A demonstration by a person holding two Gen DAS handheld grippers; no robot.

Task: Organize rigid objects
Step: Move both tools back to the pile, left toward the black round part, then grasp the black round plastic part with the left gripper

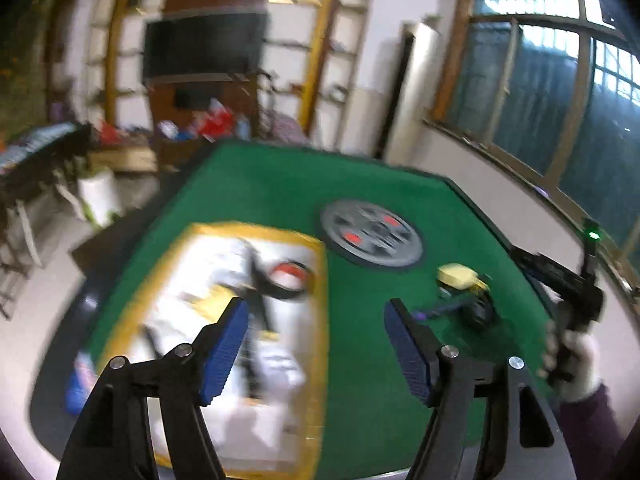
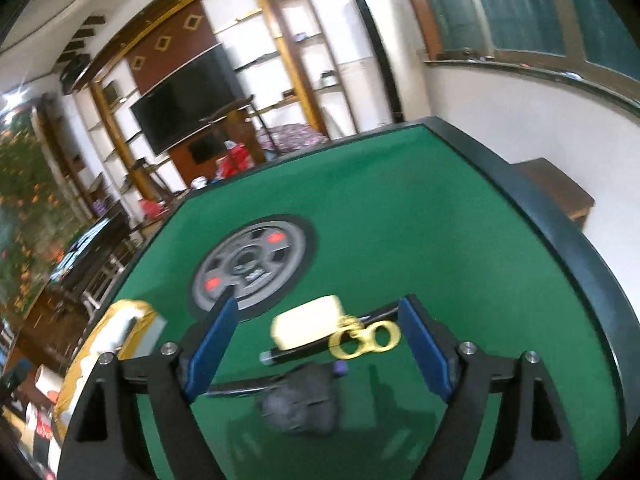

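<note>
— Hanging wide apart, the left tongs (image 1: pixel 316 344) grip nothing; below them lies a yellow-rimmed white tray (image 1: pixel 316 320) of blurred items on the green felt worktop (image 1: pixel 280 184).

— And the right tongs (image 2: pixel 316 344)?

— Open too, empty, above a pale yellow rectangular block (image 2: pixel 306 326), gold-handled scissors (image 2: pixel 366 340), a black pen (image 2: pixel 296 354) and a dark grey lump (image 2: pixel 298 406), all close together near the round grey hub (image 2: pixel 250 264).
</note>
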